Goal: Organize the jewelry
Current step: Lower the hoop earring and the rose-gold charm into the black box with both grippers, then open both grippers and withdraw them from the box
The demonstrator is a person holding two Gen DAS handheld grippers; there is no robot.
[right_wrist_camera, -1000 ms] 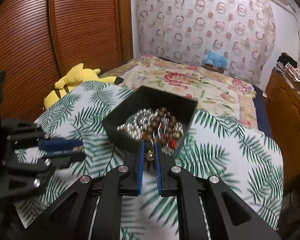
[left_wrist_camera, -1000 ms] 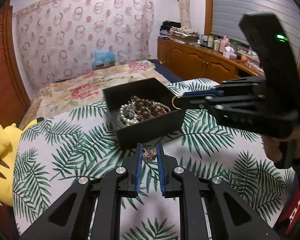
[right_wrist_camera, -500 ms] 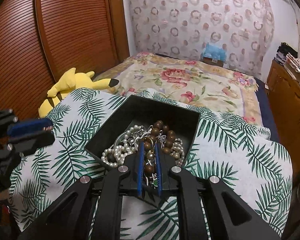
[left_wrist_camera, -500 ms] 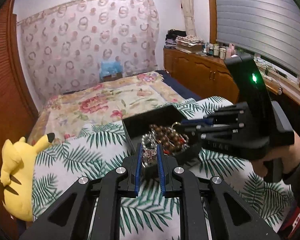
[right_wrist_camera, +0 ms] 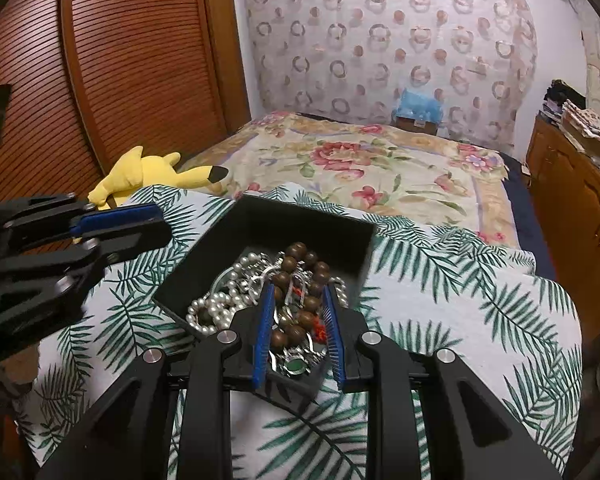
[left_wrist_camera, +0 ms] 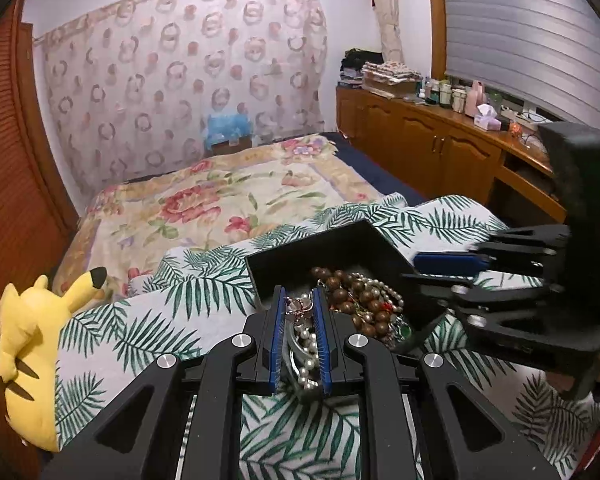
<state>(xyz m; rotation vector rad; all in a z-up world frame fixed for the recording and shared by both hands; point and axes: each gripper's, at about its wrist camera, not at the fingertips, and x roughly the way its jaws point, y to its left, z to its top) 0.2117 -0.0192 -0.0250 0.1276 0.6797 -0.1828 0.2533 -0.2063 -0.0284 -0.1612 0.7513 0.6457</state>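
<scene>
No legible text, label, brand, number or sign appears in either wrist view. The containers (left_wrist_camera: 446, 94) on the far right sideboard (left_wrist_camera: 440, 148) carry labels too small and blurred to read, and the blue item (right_wrist_camera: 418, 106) at the far end of the bed (right_wrist_camera: 380, 168) shows no readable marking.

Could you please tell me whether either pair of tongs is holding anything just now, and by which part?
The left tongs pinch a small ring by its sides, over the black box. The right tongs, whose jaws have just been opening, hold nothing.
</scene>
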